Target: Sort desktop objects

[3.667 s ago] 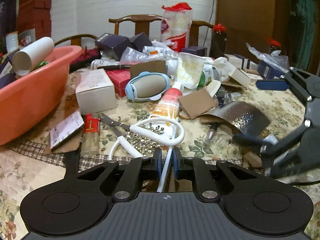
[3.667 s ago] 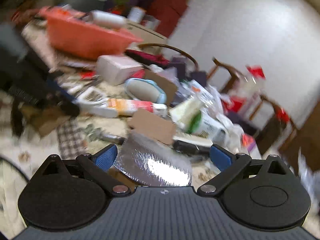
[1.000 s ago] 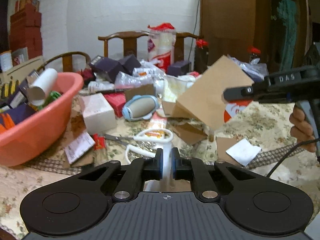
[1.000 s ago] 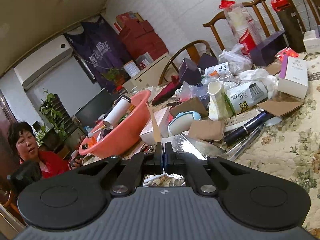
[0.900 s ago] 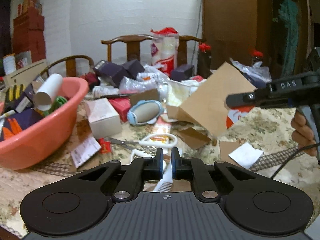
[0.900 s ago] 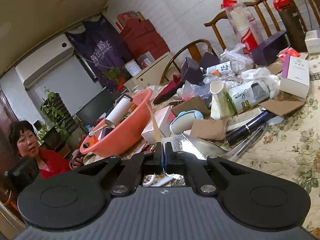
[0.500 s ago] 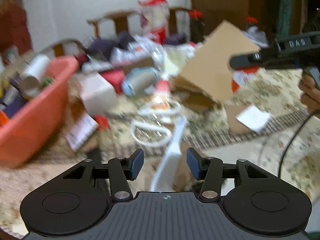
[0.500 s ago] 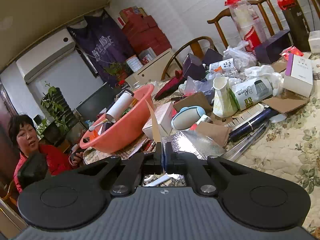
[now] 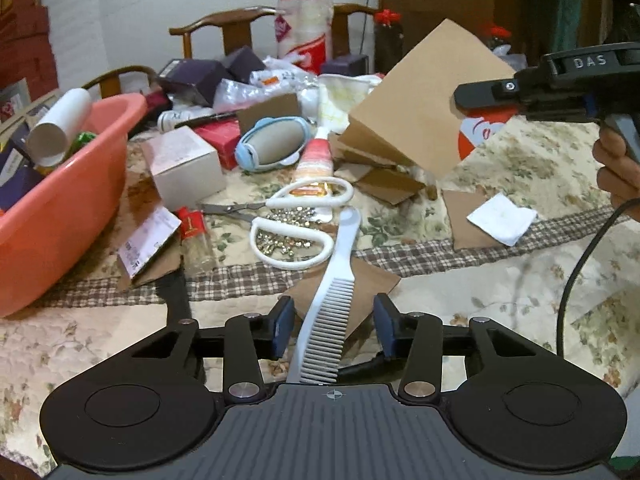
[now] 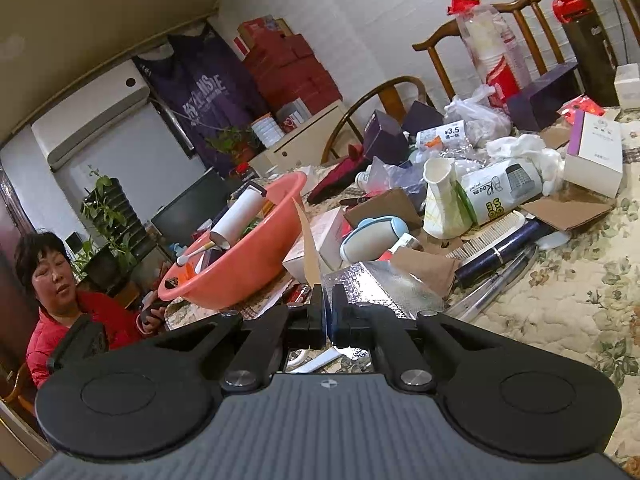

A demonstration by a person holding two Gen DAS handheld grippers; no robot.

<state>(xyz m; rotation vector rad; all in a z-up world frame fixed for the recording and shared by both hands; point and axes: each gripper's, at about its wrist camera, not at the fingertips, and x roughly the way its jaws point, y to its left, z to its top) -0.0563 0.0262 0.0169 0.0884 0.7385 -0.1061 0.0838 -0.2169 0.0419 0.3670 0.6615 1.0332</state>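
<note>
1. Comb [image 9: 332,292]: white plastic, long flat handle with a rounded far end, fine teeth along its right edge at the near end. It lies on the table [image 9: 500,280], partly over a brown cardboard scrap [image 9: 372,284], handle pointing far and slightly right.
2. Left gripper [image 9: 334,326]: fingers [image 9: 282,322] spread wide apart, holding nothing. The toothed near end of the comb lies between the two fingers, touching neither; its nearest tip is hidden under the gripper body.
3. Cardboard sheet [image 9: 416,112]: plain brown, flat, held tilted in the air above the table at far right. In the right wrist view it shows edge-on as a thin pale sliver [image 10: 310,244] rising from the fingers.
4. Right gripper [image 10: 328,312]: fingers pressed together on the lower edge of the cardboard sheet. In the left wrist view it sits at the right [image 9: 520,90].
5. Scissors [image 9: 296,224]: white handles, lying just far-left of the comb handle over a scatter of small metal pieces.
6. Basin [image 9: 76,184]: orange-pink plastic, at far left on the table, holding a white tube [image 9: 60,126] and other items.
</note>
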